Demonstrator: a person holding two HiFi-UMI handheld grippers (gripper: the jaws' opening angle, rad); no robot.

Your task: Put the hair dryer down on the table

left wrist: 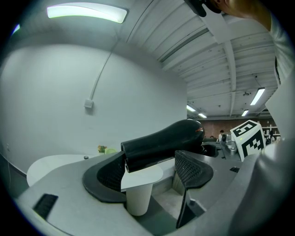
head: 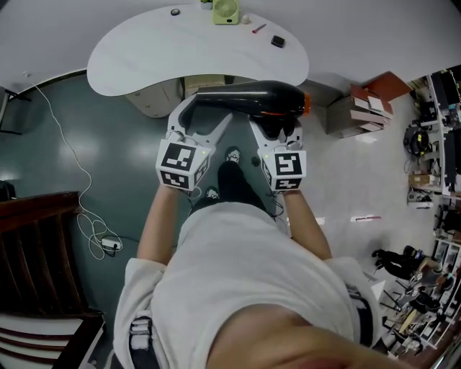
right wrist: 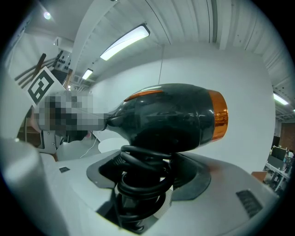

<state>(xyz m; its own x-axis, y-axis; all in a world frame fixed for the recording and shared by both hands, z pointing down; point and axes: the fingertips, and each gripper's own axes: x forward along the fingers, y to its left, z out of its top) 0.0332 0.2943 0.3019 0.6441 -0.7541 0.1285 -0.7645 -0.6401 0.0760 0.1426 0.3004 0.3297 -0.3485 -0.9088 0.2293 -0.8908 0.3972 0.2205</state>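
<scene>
The black hair dryer (head: 252,97) with an orange rear ring hangs level in the air between my two grippers, in front of the white table (head: 144,50). My right gripper (head: 277,128) is shut on its handle, which has the black cord coiled round it (right wrist: 140,177). The body (right wrist: 175,117) sits above those jaws. My left gripper (head: 205,108) stands open. The nozzle end (left wrist: 138,154) lies across the gap, touching the left pad and passing over the right jaw. The table (left wrist: 55,166) shows low at the left in the left gripper view.
On the table stand a green fan (head: 225,11), a red pen (head: 258,29) and a small black item (head: 278,42). A cabinet (head: 155,97) sits beneath it. A white cable (head: 86,216) trails on the floor, dark wooden furniture (head: 36,238) stands left, boxes (head: 367,108) right.
</scene>
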